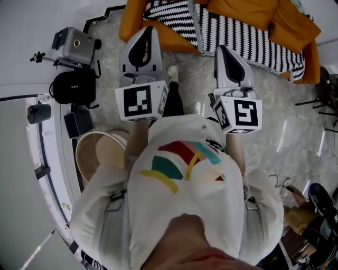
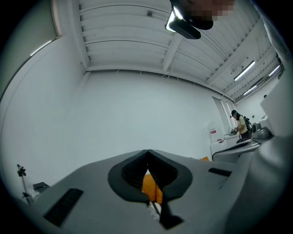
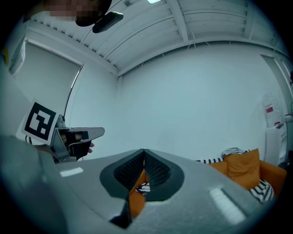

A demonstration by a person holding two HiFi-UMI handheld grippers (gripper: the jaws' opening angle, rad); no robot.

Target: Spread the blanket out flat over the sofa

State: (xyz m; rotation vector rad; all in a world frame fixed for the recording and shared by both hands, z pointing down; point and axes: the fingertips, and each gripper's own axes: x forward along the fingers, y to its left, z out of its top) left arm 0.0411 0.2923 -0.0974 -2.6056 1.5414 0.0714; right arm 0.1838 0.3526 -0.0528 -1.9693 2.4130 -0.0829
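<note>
A black-and-white striped blanket (image 1: 237, 31) lies rumpled across the seat of an orange sofa (image 1: 134, 21) at the top of the head view, with an orange cushion (image 1: 243, 10) on it. Both grippers are held up side by side in front of the sofa, short of it and touching nothing. My left gripper (image 1: 150, 29) is shut and empty, its tips meeting (image 2: 147, 153). My right gripper (image 1: 222, 49) is shut and empty too (image 3: 143, 151). The right gripper view shows the sofa (image 3: 270, 176), a cushion (image 3: 240, 167) and a strip of blanket (image 3: 263, 189) at its right edge.
On the floor to the left stand a silver case (image 1: 76, 45), a black bag (image 1: 74, 87) and a round tan basket (image 1: 97, 153). A black stand (image 1: 327, 89) is at the right beside the sofa's end. Far off, a person (image 2: 240, 124) stands at a counter.
</note>
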